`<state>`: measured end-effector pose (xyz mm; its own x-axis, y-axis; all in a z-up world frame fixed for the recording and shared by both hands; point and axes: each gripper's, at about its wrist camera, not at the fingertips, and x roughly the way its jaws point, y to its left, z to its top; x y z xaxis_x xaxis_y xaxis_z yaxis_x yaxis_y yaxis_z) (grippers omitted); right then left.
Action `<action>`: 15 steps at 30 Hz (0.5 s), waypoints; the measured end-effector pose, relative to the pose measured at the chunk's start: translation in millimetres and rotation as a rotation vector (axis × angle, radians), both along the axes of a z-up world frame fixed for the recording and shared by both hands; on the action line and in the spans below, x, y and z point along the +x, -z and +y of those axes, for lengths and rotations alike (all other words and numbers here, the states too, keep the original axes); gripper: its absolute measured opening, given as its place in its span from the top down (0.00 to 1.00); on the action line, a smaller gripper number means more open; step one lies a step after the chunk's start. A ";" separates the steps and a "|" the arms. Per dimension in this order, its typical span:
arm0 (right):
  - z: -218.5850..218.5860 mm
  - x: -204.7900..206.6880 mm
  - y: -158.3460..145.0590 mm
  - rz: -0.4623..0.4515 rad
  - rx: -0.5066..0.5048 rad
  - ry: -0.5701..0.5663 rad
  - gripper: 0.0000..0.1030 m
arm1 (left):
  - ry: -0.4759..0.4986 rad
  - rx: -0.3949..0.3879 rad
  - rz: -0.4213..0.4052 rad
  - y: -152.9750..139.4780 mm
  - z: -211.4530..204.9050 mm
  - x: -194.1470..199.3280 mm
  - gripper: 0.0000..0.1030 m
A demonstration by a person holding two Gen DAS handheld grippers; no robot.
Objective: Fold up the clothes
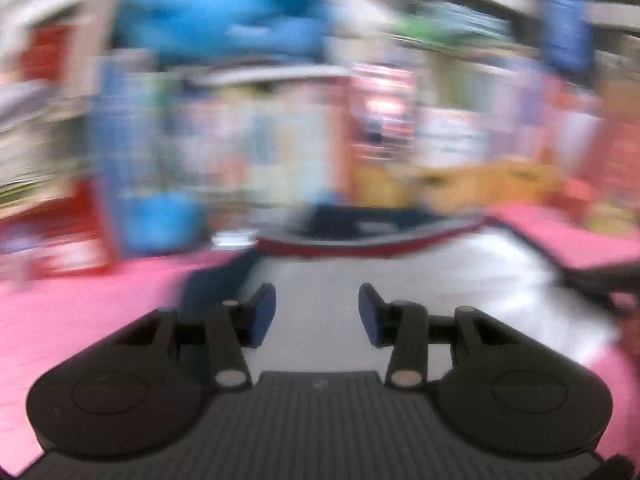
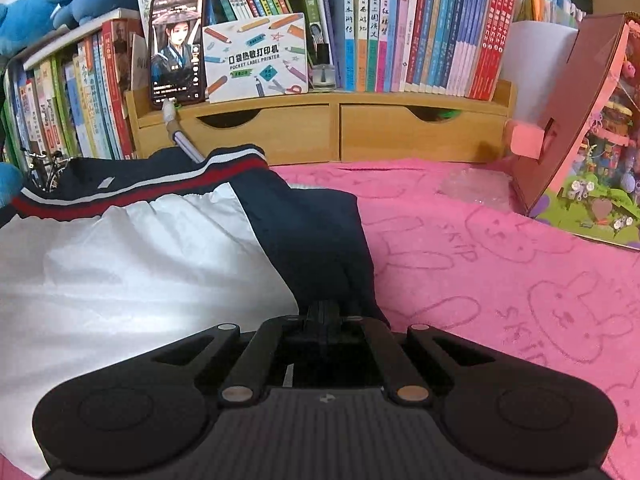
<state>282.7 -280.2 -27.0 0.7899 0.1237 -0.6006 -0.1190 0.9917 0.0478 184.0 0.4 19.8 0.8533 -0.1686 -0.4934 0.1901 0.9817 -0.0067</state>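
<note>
A white, navy and red-striped jacket lies on the pink bunny-print cloth before the wooden shelf. The right gripper clenches its navy sleeve; the left gripper hangs released above it.

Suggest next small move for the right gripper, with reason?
Probably lift and carry the pinched navy sleeve leftward over the white panel. The right gripper is shut on its edge; the left gripper is open, empty, above the garment.
</note>
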 end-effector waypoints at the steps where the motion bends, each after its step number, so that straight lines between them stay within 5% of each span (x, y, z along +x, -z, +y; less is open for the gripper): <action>1: 0.7 -0.3 -0.1 -0.001 -0.005 0.000 0.99 | 0.022 0.023 0.045 10.2 -15.0 15.0 0.58; 4: -0.9 -2.3 -0.7 -0.002 -0.005 -0.002 0.99 | -0.002 0.117 0.126 39.7 -34.0 50.9 0.60; 6: -2.1 -2.7 -0.8 0.000 0.007 -0.004 0.99 | -0.081 0.144 0.120 48.0 -10.1 58.1 0.61; 8: -2.8 -2.9 -0.6 0.001 0.015 -0.009 0.99 | -0.132 0.170 0.101 53.6 16.1 59.7 0.77; 9: -2.6 -2.6 -0.4 0.002 0.016 -0.014 0.99 | -0.138 0.184 0.087 55.1 29.8 57.4 0.98; 14: 1.1 -1.7 -0.7 -0.001 -0.003 -0.031 0.98 | -0.292 0.262 0.097 66.7 80.3 52.0 0.96; 15: 1.6 -1.7 -0.7 -0.002 -0.005 -0.035 0.98 | -0.299 0.230 0.107 68.7 89.8 51.0 0.97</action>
